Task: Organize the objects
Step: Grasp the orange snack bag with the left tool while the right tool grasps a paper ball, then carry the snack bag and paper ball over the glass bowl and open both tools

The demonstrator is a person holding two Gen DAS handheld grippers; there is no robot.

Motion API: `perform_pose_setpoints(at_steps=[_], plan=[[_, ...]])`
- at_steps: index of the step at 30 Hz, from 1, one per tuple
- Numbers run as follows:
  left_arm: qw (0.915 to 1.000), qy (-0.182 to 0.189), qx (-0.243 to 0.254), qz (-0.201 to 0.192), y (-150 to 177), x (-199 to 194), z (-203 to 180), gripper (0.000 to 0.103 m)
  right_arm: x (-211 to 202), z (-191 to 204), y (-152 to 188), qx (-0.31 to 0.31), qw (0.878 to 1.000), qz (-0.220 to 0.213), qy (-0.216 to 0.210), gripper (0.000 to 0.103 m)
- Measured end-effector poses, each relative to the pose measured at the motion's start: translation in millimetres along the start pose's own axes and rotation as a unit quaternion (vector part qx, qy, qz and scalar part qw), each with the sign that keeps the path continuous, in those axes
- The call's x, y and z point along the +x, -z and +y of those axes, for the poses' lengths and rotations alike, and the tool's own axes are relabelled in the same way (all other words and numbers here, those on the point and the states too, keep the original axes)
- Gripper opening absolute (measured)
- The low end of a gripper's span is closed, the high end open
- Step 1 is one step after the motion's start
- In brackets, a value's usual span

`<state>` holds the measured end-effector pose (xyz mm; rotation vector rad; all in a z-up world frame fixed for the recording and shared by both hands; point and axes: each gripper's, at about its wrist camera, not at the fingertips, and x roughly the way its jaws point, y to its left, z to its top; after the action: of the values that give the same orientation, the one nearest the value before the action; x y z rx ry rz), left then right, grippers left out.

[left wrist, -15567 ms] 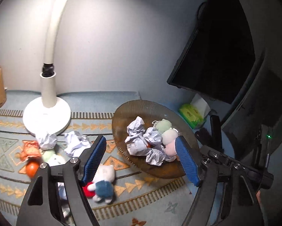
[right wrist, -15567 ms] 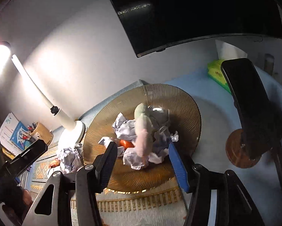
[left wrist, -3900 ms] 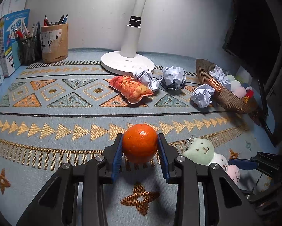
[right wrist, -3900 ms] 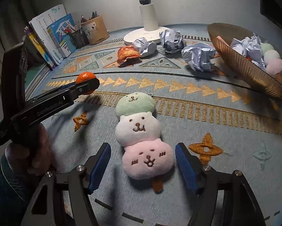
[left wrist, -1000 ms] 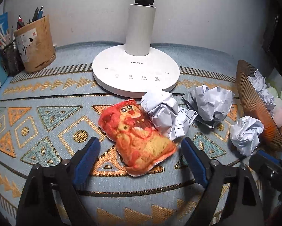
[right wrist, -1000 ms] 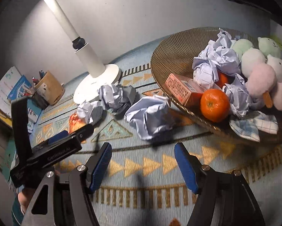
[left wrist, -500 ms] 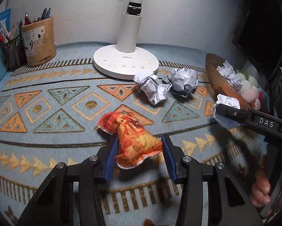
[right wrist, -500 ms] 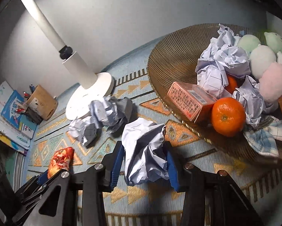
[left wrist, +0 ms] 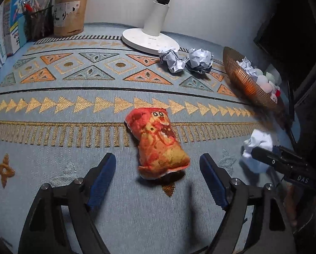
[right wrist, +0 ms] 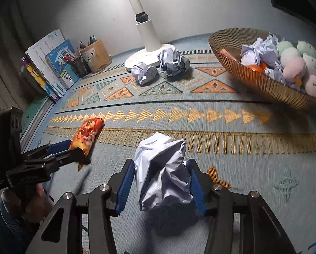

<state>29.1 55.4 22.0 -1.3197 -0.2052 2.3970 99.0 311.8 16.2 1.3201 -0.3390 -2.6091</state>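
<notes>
My left gripper (left wrist: 158,180) is open, with the orange-red snack bag (left wrist: 158,144) lying on the patterned mat just ahead of its fingers. The bag also shows in the right wrist view (right wrist: 87,135), beside the left gripper (right wrist: 69,150). My right gripper (right wrist: 161,185) is shut on a crumpled white paper ball (right wrist: 162,173) near the mat's front. That ball also shows in the left wrist view (left wrist: 258,146), held by the right gripper (left wrist: 263,154). Two more paper balls (right wrist: 144,72) (right wrist: 172,60) lie by the lamp base.
A brown wicker basket (right wrist: 253,80) at the right holds paper balls, plush toys and oranges. A white lamp base (left wrist: 150,40) stands at the back. A pen holder (left wrist: 70,15) and books (right wrist: 52,63) stand at the back left. A dark monitor stands behind the basket.
My left gripper has opened and let the snack bag down on the front of the mat. My right gripper has carried the paper ball back from the basket to the mat's front.
</notes>
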Motion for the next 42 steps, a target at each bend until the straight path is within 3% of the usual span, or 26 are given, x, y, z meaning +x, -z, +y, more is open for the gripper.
perform_pose_setpoints(at_steps=[4,6,7,9,10,11,16,20,21,22,27,32,38,42], plan=[[0.9989,-0.04,0.025,-0.008,-9.0,10.3,-19.6,0.08,-1.6,-15.3,9.4,0.019,1.0,0.012,-0.009,0.064],[0.9965,-0.076,0.034,-0.002,-13.0,23.2,-29.2,0.078,-4.5,-18.5,13.0,0.022,1.0,0.014,-0.008,0.064],[0.9952,-0.091,0.037,0.002,-13.9,29.0,-32.6,0.074,-5.9,-19.1,14.7,0.023,1.0,0.016,-0.009,0.064],[0.9898,-0.13,0.058,-0.007,-12.1,34.5,-40.9,0.049,-8.4,-19.1,18.2,0.028,0.999,0.017,-0.009,0.065],[0.987,-0.144,0.07,-0.01,-10.9,35.8,-43.7,0.047,-8.8,-18.0,19.6,0.029,0.999,0.017,-0.009,0.065],[0.9865,-0.145,0.074,-0.017,-9.6,34.4,-44.8,0.037,-8.7,-16.6,20.3,0.03,0.999,0.017,-0.007,0.065],[0.9917,-0.115,0.05,-0.03,-5.7,24.1,-32.8,0.031,-3.9,-2.1,15.9,0.026,0.999,0.015,-0.019,0.065],[0.9919,-0.107,0.061,-0.031,-2.9,22.0,-38.1,0.031,5.7,6.4,12.4,0.024,1.0,0.011,0.003,0.064],[0.9924,-0.1,0.063,-0.032,-2.8,21.5,-40.6,0.031,6.6,6.4,11.8,0.027,1.0,0.006,0.003,0.061],[0.993,-0.092,0.066,-0.032,-2.8,22.1,-43.8,0.031,6.1,6.3,11.5,0.026,1.0,0.001,0.001,0.049],[0.9926,-0.057,0.096,-0.046,-9.3,17.0,-72.5,0.03,1.3,-3.0,15.4,0.023,0.999,-0.005,-0.027,0.045],[0.987,0.0,0.139,-0.08,-42.9,6.4,-123.2,0.03,-42.4,-25.3,3.4,0.022,0.998,-0.057,-0.005,0.045],[0.9761,0.042,0.179,-0.117,-98.1,26.4,-188.9,0.03,-98.8,-84.7,-46.6,0.065,0.984,-0.141,0.083,0.045],[0.9784,0.087,0.146,-0.117,-140.1,55.2,-207.2,0.03,-109.9,-129.5,-76.8,0.129,0.973,-0.164,0.098,0.045]])
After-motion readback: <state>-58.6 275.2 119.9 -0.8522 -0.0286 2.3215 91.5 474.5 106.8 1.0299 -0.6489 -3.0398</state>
